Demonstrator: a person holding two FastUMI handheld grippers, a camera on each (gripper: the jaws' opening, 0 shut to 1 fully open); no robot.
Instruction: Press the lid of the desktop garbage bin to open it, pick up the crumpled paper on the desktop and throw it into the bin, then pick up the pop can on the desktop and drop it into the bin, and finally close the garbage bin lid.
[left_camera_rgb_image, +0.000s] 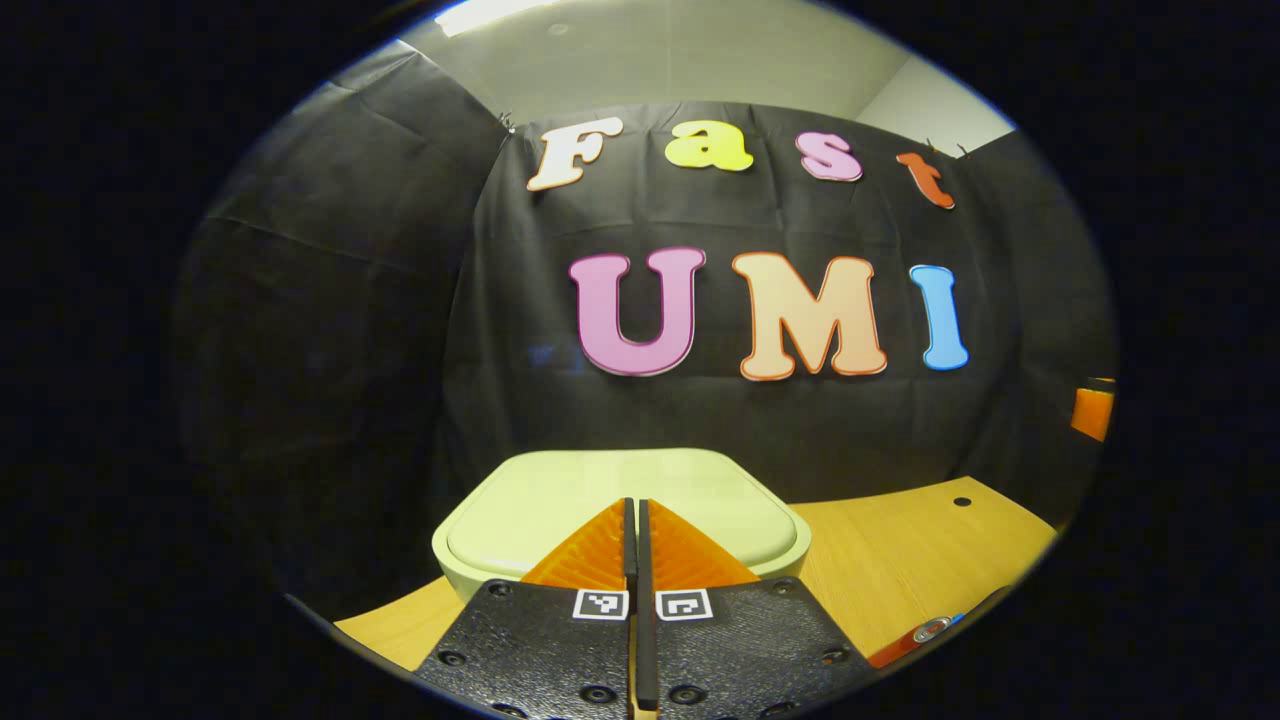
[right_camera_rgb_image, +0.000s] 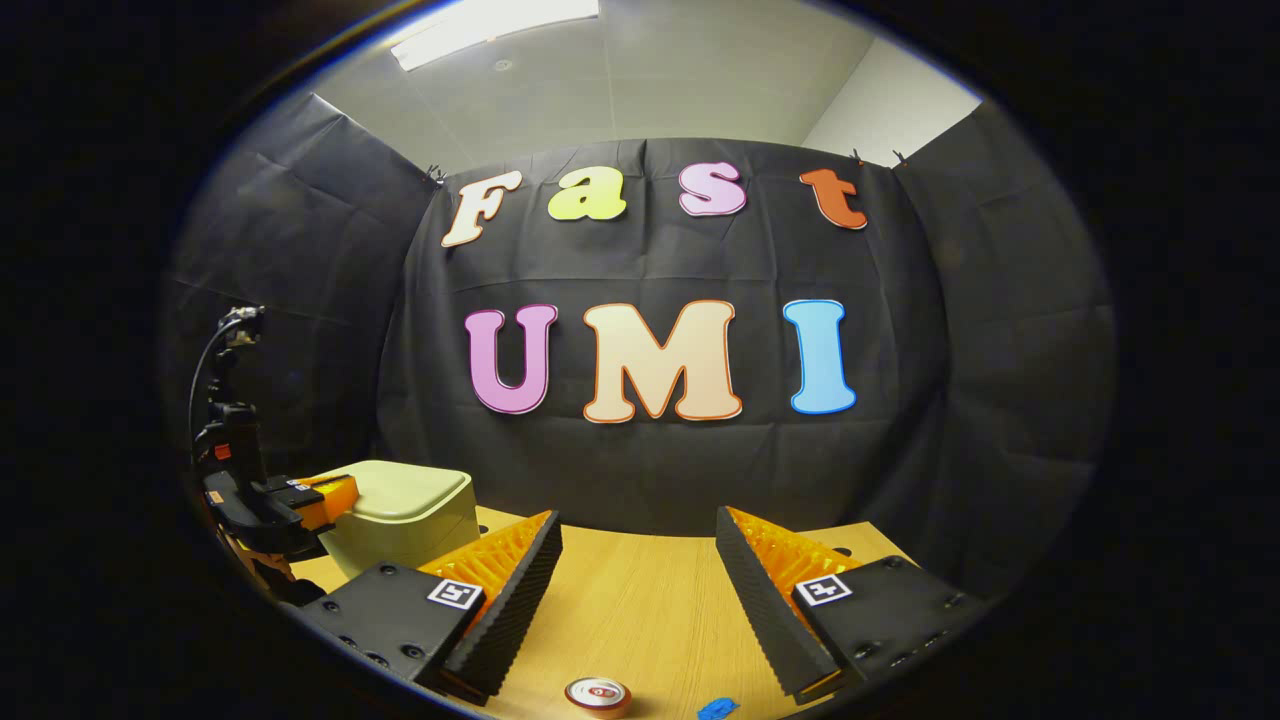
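Note:
The pale green desktop bin (left_camera_rgb_image: 560, 500) stands right in front of my left gripper (left_camera_rgb_image: 637, 503), its lid down. That gripper is shut with nothing between its fingers, and its tips sit over the near half of the lid. In the right gripper view the bin (right_camera_rgb_image: 410, 505) is at the far left, with the left gripper (right_camera_rgb_image: 335, 497) lying on its near edge. My right gripper (right_camera_rgb_image: 638, 545) is open above the wooden desktop (right_camera_rgb_image: 640, 610). The pop can (right_camera_rgb_image: 597, 694) stands upright just below and between its fingers. A small blue scrap (right_camera_rgb_image: 716, 709) lies right of the can.
The pop can's top (left_camera_rgb_image: 930, 630) shows at the lower right of the left gripper view. The desktop (left_camera_rgb_image: 900, 560) has a small dark hole (left_camera_rgb_image: 962, 501) near its back edge. Black cloth closes off the booth behind and on both sides.

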